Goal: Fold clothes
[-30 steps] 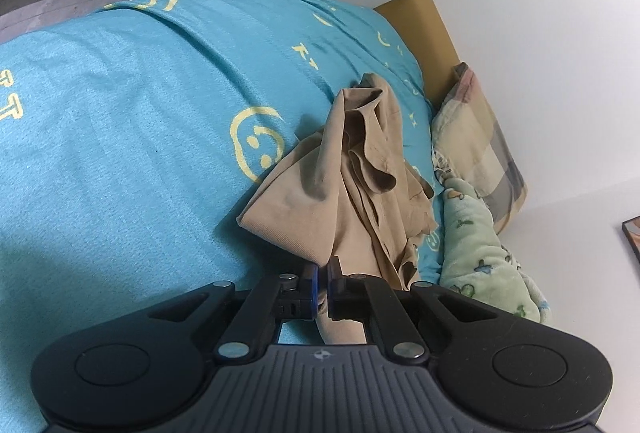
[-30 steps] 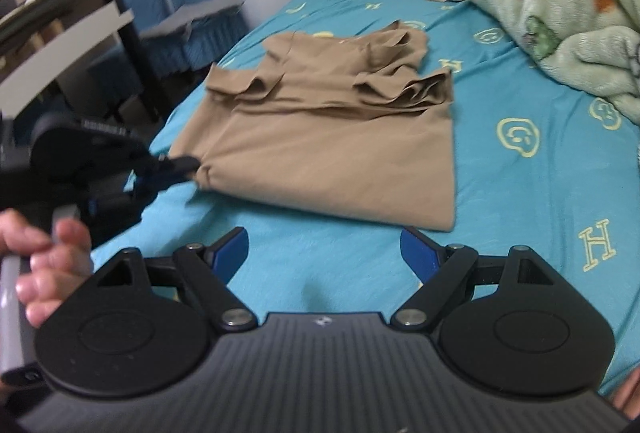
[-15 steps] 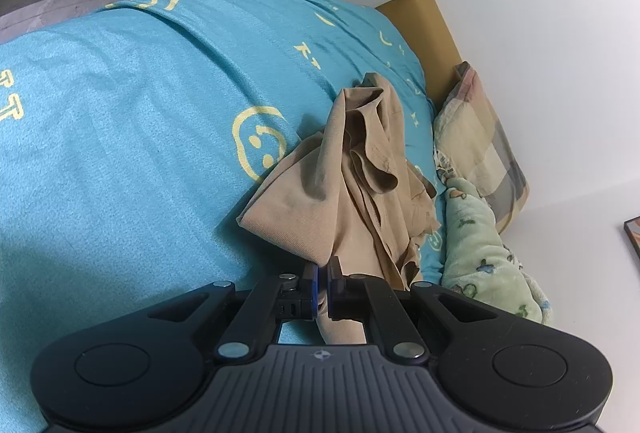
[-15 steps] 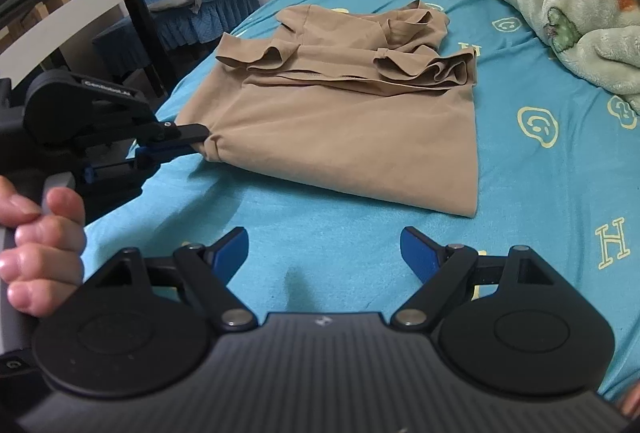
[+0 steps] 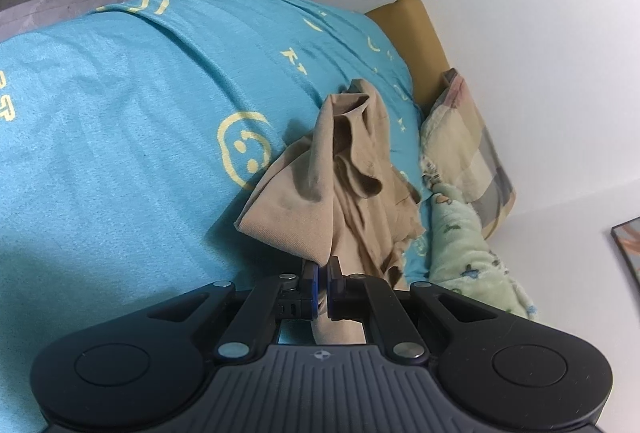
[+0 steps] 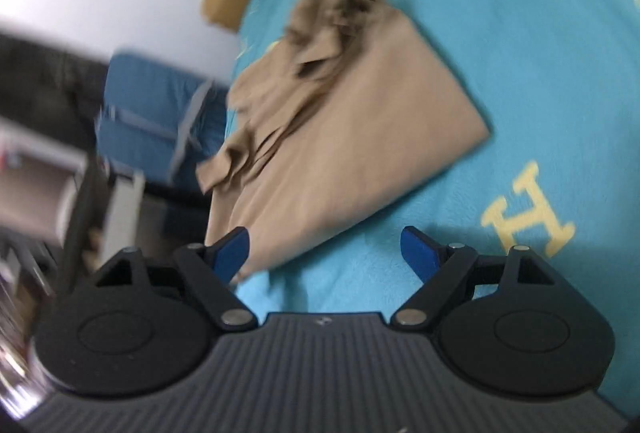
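Observation:
A tan garment (image 5: pixel 348 193) lies partly folded on the turquoise bedsheet (image 5: pixel 120 153). My left gripper (image 5: pixel 322 273) is shut on its near corner, and cloth runs down between the fingers. In the right wrist view, which is blurred and tilted, the tan garment (image 6: pixel 344 121) lies as a flat panel with bunched folds at its far end. My right gripper (image 6: pixel 325 249) is open, low over the sheet; its left fingertip (image 6: pixel 230 247) overlaps the garment's near edge.
A plaid pillow (image 5: pixel 468 149) and a green fleece blanket (image 5: pixel 468 245) lie by the wall. A tan headboard (image 5: pixel 416 37) stands behind. A blue-covered chair (image 6: pixel 160 113) and a grey shelf (image 6: pixel 44 193) stand beside the bed.
My right gripper has swung and tilted sharply, coming close to the garment's near edge, still open. My left gripper keeps its hold and has hardly moved.

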A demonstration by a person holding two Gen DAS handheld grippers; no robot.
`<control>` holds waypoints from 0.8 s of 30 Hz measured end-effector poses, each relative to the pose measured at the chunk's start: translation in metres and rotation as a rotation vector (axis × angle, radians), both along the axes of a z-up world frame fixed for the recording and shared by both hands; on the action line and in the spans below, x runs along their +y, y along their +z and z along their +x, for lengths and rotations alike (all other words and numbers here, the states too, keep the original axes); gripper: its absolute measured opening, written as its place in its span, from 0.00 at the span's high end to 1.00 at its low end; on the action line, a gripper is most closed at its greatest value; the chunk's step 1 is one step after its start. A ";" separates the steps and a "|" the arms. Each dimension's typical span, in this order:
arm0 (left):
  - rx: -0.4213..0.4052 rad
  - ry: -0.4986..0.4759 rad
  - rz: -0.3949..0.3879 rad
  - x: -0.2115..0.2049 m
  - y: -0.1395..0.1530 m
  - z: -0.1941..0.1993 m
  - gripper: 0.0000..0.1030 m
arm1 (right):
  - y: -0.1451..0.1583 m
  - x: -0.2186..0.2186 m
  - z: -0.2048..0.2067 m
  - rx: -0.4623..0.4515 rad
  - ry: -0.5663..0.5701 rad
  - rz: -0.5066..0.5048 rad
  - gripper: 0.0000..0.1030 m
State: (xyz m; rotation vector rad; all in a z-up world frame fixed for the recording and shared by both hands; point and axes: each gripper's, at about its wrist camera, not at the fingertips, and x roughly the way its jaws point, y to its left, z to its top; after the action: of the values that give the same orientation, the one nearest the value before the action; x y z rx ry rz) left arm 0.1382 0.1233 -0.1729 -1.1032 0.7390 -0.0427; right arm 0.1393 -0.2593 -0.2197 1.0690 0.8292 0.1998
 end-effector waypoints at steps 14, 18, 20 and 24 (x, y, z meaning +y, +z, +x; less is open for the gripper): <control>-0.087 -0.041 0.071 -0.005 0.022 0.000 0.97 | -0.010 -0.033 0.010 -0.001 -0.238 0.001 0.86; -0.140 -0.049 0.100 0.000 0.043 -0.013 0.97 | 0.014 -0.033 0.001 -0.088 -0.230 -0.042 0.91; -0.184 -0.064 0.120 0.003 0.060 -0.026 0.97 | 0.035 -0.032 -0.010 -0.165 -0.219 -0.061 0.91; -0.284 -0.110 0.165 0.004 0.101 -0.072 0.97 | 0.084 -0.030 -0.056 -0.297 -0.177 -0.160 0.91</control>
State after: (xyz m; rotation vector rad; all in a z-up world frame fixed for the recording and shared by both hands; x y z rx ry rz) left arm 0.0660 0.1278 -0.0715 -0.8757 0.5367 -0.2240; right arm 0.0832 -0.2890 -0.1353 0.9287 0.4724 0.1358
